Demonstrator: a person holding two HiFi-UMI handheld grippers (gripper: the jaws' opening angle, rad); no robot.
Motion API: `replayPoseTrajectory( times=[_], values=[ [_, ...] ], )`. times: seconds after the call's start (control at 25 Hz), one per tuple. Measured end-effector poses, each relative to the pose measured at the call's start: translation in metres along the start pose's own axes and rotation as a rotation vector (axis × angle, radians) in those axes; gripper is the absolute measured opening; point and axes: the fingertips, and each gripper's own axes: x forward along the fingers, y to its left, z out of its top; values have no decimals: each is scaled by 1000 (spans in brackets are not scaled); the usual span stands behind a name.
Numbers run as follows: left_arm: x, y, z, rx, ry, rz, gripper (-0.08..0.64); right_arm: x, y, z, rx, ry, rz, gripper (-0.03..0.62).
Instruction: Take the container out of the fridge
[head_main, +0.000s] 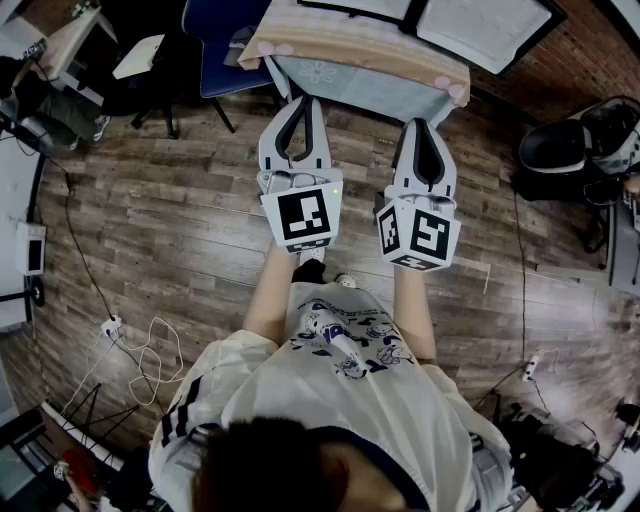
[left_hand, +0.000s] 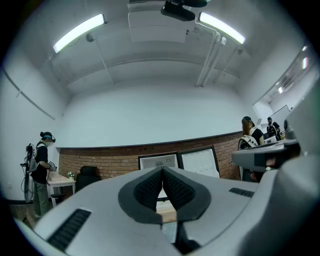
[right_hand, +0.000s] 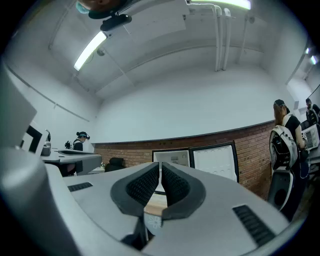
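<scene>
I hold both grippers out side by side over the wooden floor, pointing at a small cloth-covered table (head_main: 352, 42). My left gripper (head_main: 300, 101) is shut with nothing in it, its pads meeting at the tips (left_hand: 162, 170). The right gripper (head_main: 426, 123) is also shut and empty, as the right gripper view confirms (right_hand: 160, 165). Beyond the table stands the black-framed fridge (head_main: 480, 28) against the brick wall. Its white inside (left_hand: 158, 161) and its open door (left_hand: 199, 161) show in both gripper views (right_hand: 172, 157). No container is in view.
A dark chair (head_main: 212, 45) stands left of the table, and black office chairs (head_main: 575, 140) at the right. Cables and a power strip (head_main: 135, 345) lie on the floor at my left. People stand at desks on both sides (left_hand: 40, 170) (right_hand: 284, 150).
</scene>
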Motion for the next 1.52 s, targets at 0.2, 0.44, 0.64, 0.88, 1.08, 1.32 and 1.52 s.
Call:
replayPoseTrajectory(
  times=[0.2,0.44,0.64,0.88,1.08,1.32,1.52],
  values=[
    [3,0,-1,-4,1,-9,17,3,0,-1,2,3,-5,41],
    [11,5,-9,-14,10,-15,17,11,0,-8,7,12,-15,41],
    [24,19,-15,-23,15,-22,18,27,9,-10,27,6,-16,41],
    [42,37,-22,-28,14,-52,17,49,24,-17,31,23,-36,41],
    [58,50,-34,-37,34,-76,17,67,32,-27,47,45,-62,41],
    [73,48,-47,-51,54,-98,18,80,22,-40,50,79,-90,41],
    [97,46,-55,-55,65,-87,18,104,8,-47,60,89,-85,41]
  ],
)
